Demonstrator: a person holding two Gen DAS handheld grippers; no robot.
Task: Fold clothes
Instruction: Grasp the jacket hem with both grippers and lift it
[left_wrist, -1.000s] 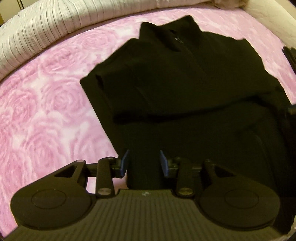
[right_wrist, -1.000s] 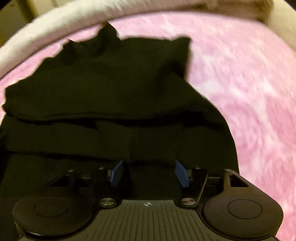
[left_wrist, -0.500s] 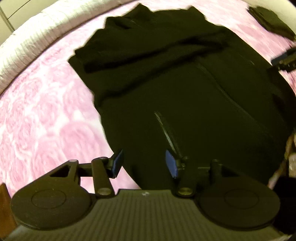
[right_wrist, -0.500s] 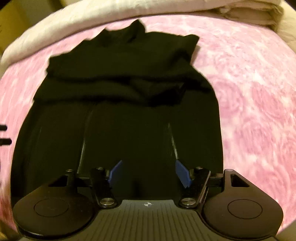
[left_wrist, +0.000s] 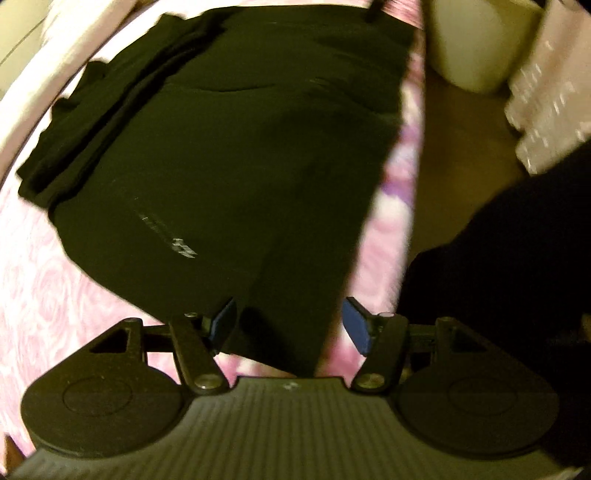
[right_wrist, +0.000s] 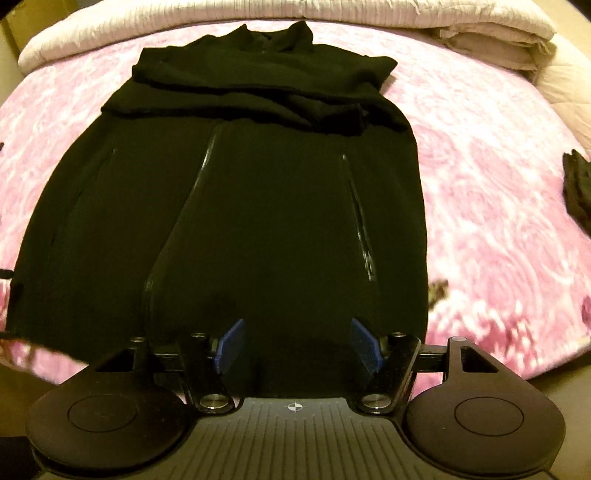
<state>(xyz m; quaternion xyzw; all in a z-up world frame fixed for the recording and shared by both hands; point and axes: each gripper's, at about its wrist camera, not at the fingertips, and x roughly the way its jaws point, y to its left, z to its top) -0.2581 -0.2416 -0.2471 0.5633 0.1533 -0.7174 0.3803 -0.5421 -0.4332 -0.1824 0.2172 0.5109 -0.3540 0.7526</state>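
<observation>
A black jacket (right_wrist: 258, 192) lies flat on a pink rose-patterned bedspread (right_wrist: 480, 184), collar at the far end, both sleeves folded across the chest. Its hem faces me. My right gripper (right_wrist: 297, 345) stands open over the hem's middle, nothing between its blue pads. In the left wrist view the same jacket (left_wrist: 221, 147) appears from its bottom left corner, blurred. My left gripper (left_wrist: 290, 323) is open above that corner, holding nothing.
White quilts (right_wrist: 258, 11) and folded beige bedding (right_wrist: 498, 48) line the far side of the bed. A small dark cloth (right_wrist: 576, 188) lies at the right edge. Left wrist view shows the bed's edge, brown floor (left_wrist: 461, 155) and a dark shape (left_wrist: 498, 277) at the right.
Both grippers have pulled back from the folded sleeves toward the hem. The left one swung right and opened wider, bringing the bed's edge and floor into its view.
</observation>
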